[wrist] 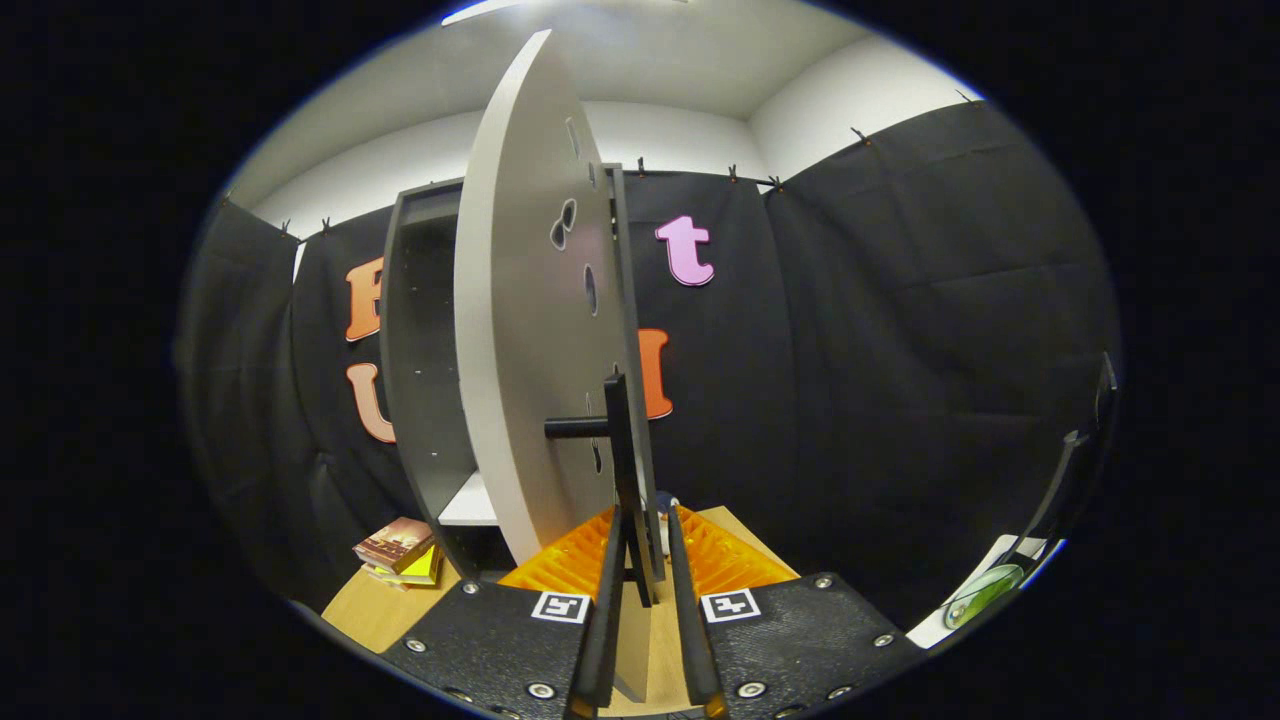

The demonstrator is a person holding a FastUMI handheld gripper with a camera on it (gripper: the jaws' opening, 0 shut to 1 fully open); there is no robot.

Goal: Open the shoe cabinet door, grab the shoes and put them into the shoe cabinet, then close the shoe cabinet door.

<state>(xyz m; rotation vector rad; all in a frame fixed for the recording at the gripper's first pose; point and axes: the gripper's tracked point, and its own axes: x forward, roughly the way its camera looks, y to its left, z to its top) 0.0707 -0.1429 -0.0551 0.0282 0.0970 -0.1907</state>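
Fingers of the gripper are sitting close together, nearly parallel, with the black bar handle of the cabinet door standing in the narrow gap between them; whether both are pressing on it I cannot tell. Just beyond, the pale door is swinging out edge-on toward the camera, hanging open from the dark shoe cabinet, whose interior and a light shelf are showing to the left. Something small and white is peeking out behind the handle, too hidden to identify. Books are lying stacked on the wooden table near the cabinet's left foot.
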